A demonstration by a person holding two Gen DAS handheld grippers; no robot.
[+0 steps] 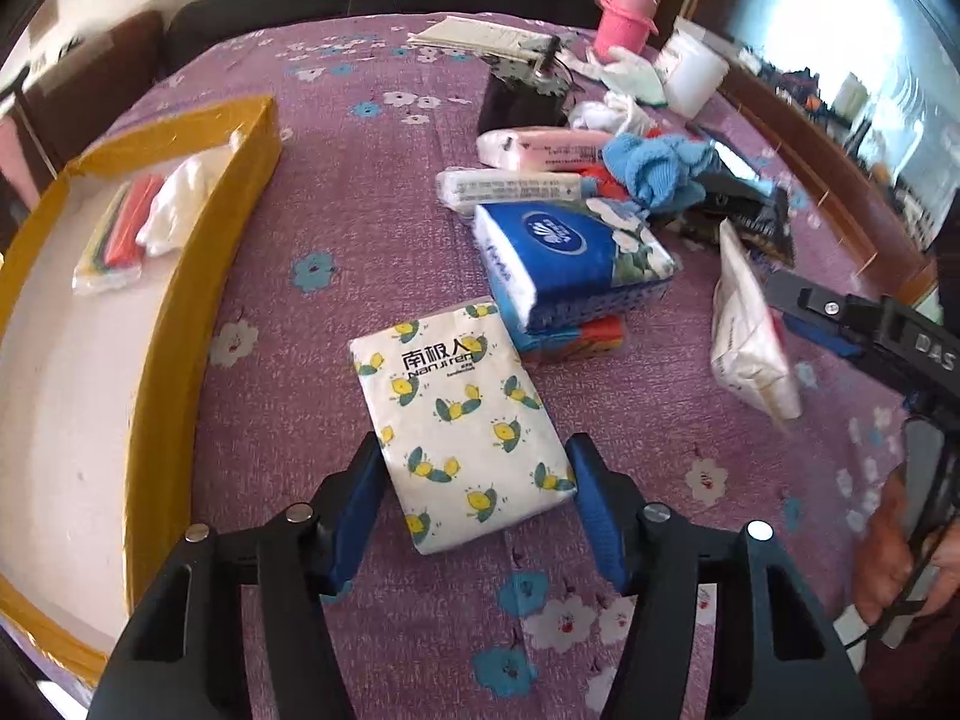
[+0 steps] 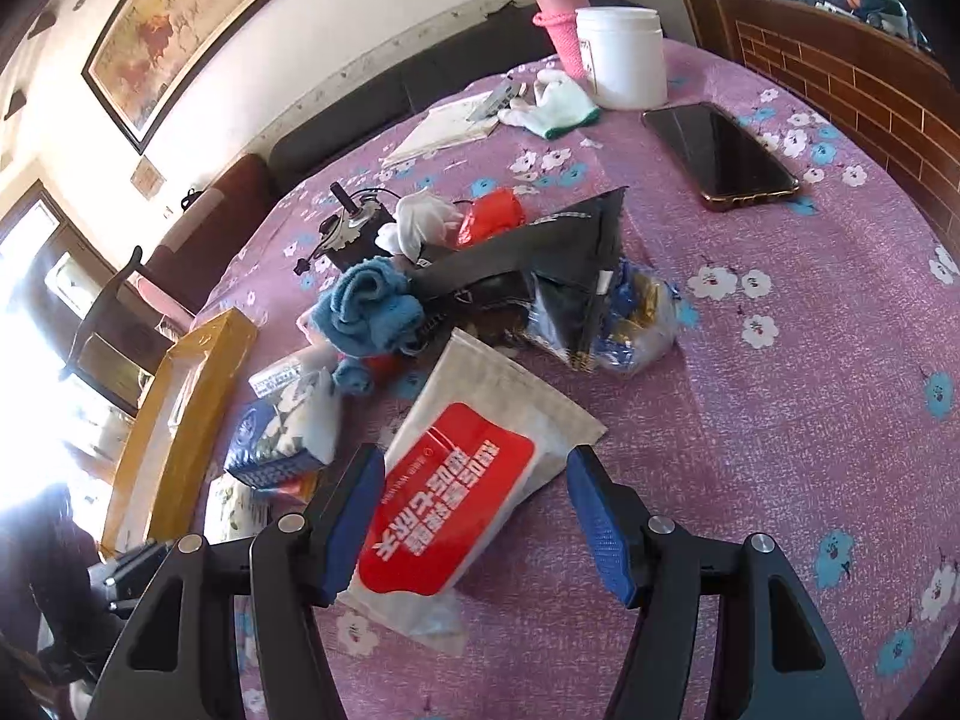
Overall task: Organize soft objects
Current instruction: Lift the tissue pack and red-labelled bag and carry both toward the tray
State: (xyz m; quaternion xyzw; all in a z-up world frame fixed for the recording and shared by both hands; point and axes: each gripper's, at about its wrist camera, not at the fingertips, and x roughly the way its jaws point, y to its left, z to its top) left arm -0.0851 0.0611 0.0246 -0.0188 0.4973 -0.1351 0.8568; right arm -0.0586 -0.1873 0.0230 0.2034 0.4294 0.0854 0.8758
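My left gripper [image 1: 477, 480] is open around the near end of a white tissue pack with a yellow lemon print [image 1: 459, 420] lying on the purple flowered cloth. My right gripper [image 2: 474, 492] is open around a white wipes pack with a red label [image 2: 468, 498]; that pack also shows in the left wrist view [image 1: 750, 324]. A blue tissue pack [image 1: 570, 264] lies on an orange pack. Behind it are two pink-white packs [image 1: 540, 147] and a blue towel [image 1: 654, 165]. A yellow-rimmed box [image 1: 180, 324] at the left holds a colourful pack [image 1: 120, 234] and a white cloth [image 1: 174, 204].
A black phone [image 2: 720, 156], a white jar [image 2: 627, 54], a pink bottle [image 2: 561, 18], a white glove [image 2: 555, 102], papers, a black motor-like object [image 2: 354, 228] and a dark bag [image 2: 558, 264] with a candy bag lie on the table. A sofa stands behind.
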